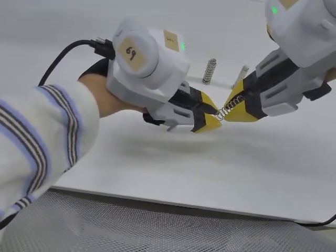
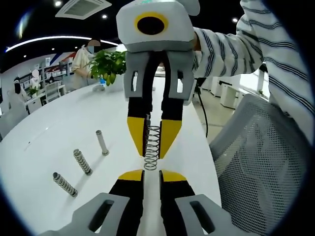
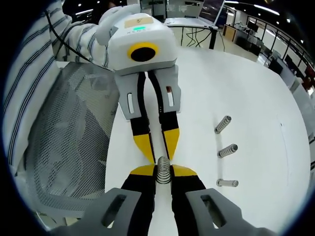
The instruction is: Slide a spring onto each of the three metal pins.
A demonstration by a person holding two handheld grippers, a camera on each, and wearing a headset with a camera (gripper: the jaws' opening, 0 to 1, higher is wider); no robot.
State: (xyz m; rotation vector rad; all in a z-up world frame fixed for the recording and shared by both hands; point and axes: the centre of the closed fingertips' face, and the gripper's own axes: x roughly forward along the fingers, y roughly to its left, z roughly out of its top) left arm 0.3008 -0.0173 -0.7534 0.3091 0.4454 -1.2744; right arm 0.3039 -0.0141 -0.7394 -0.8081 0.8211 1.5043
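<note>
**Spring held between two gripper tips above the table**

Nearest, along the bottom of the head view: a grey mesh chair (image 1: pixel 131 226), then the white table (image 1: pixel 184 168). At lower left, a striped sleeve (image 1: pixel 42 136) and a hand (image 1: pixel 102 94) wrapped around the left gripper (image 1: pixel 211 117), pointing right toward frame centre. Jaws nearly together, with a thin slit between them in the left gripper view; cannot tell whether pinching anything. Meets, tip to tip, the right gripper (image 1: pixel 231 104), angled in from the upper right. Clenched in that one's yellow jaws: the spring (image 1: pixel 229 107), lying lengthwise between them, free end at the left gripper's tips, held above the table. Farther back, left of centre in the left gripper view, three pins standing in a row: bare pin (image 2: pixel 102 142) uppermost, then middle pin (image 2: pixel 82 162) and lowest pin (image 2: pixel 65 184), each sleeved in a spring. All well apart from both grippers.
</note>
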